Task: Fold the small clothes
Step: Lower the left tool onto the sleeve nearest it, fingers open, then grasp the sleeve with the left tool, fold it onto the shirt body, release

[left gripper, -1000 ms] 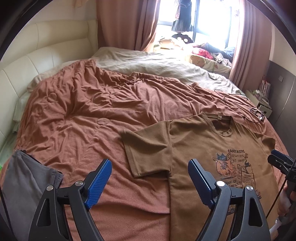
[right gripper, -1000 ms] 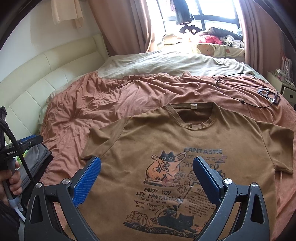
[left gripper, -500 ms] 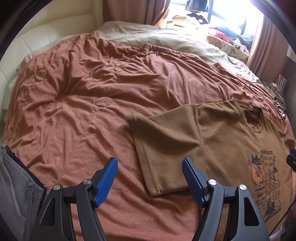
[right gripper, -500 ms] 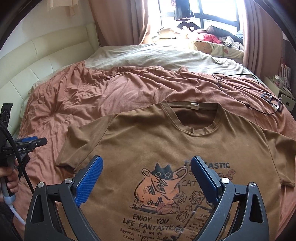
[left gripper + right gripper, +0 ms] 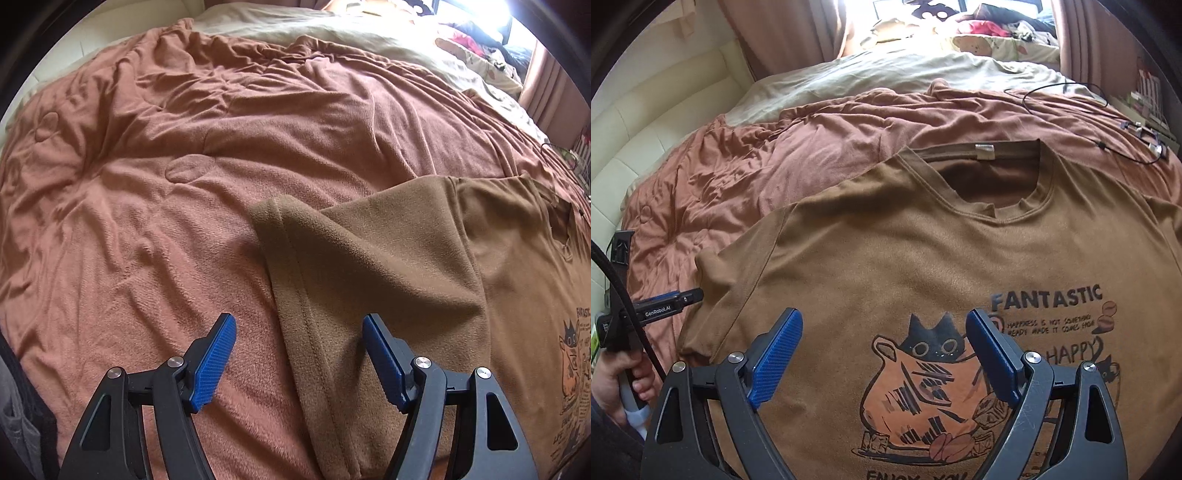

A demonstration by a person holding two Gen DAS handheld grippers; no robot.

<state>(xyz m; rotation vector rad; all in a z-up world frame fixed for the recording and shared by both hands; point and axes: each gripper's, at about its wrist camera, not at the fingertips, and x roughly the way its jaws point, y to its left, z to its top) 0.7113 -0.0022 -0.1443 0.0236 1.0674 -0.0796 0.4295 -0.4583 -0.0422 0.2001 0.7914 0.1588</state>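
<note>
- T-shirt [image 5: 923, 266] lies face up and flat on the blanket [image 5: 184, 184], toward the bed's near edge, collar pointing at the far edge and the window; cat print up.
- Left gripper [image 5: 299, 354]: jaws spread wide, nothing between them, low over the sleeve [image 5: 351, 258], its hem running between the two pads.
- Right gripper [image 5: 884, 350]: likewise released and empty, hovering above the printed chest.
- Step in hand, as judged: take the sleeve for the first fold inward.
- To do it well: pinch the hem near its outer corner, catch both cloth layers but not the blanket beneath; lift only enough to clear, carry across toward the print, lay down without dragging the body.
- The right gripper could press the chest so the shirt does not slide on the soft pile.
- Surface: rust-brown fleecy blanket, much wrinkled, over a pale sheet [image 5: 886, 74] at the far edge; it gives underfoot, so creases will be soft.
- A black cable [image 5: 1071, 110] with what looks like a small metal device lies near the far right corner, apart from the shirt.
- Room: cream padded headboard [image 5: 665, 129] on the left, pink-brown curtains [image 5: 775, 33], bright window.
</note>
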